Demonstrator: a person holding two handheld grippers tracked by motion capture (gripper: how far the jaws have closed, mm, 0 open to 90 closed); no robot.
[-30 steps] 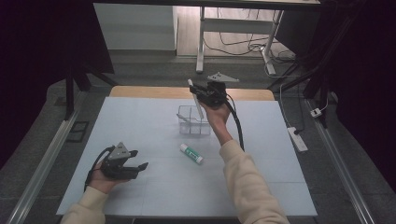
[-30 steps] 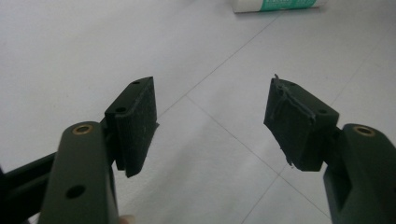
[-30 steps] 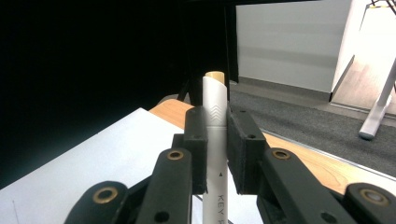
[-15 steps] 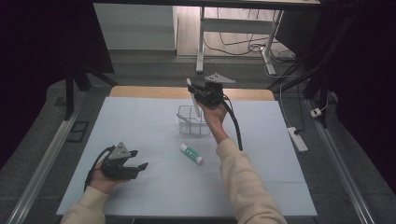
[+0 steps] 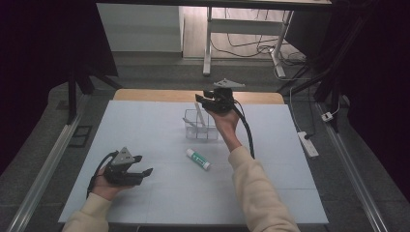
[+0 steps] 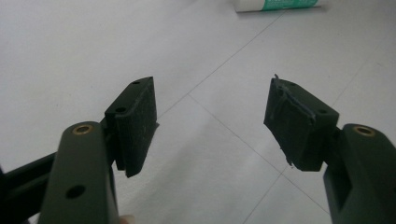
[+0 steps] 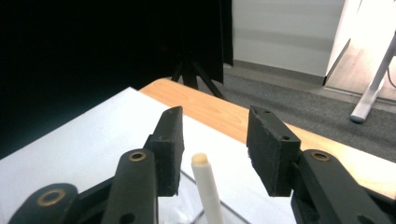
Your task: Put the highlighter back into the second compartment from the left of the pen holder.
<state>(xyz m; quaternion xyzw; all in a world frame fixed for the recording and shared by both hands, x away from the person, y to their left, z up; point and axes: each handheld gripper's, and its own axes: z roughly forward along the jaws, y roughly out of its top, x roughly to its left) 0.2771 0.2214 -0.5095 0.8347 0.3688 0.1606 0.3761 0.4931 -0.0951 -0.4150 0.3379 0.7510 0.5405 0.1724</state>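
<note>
**A:** so what can't you make out here? In the right gripper view the white pen (image 7: 208, 191) runs off the bottom edge, and the clear box (image 7: 198, 212) under it is just a sliver of rim.

**B:** yeah, and from the high view the right tongs (image 5: 205, 100) sit over the box (image 5: 199, 124), so what's inside is too small to tell, a couple of pale sticks maybe.

**A:** the glue stick (image 6: 279, 4) is chopped by the top edge in the left gripper view.

**B:** its label is unreadable from above too (image 5: 198, 158). And the counter (image 5: 145, 125) has its near edge cut off at the bottom.
</note>
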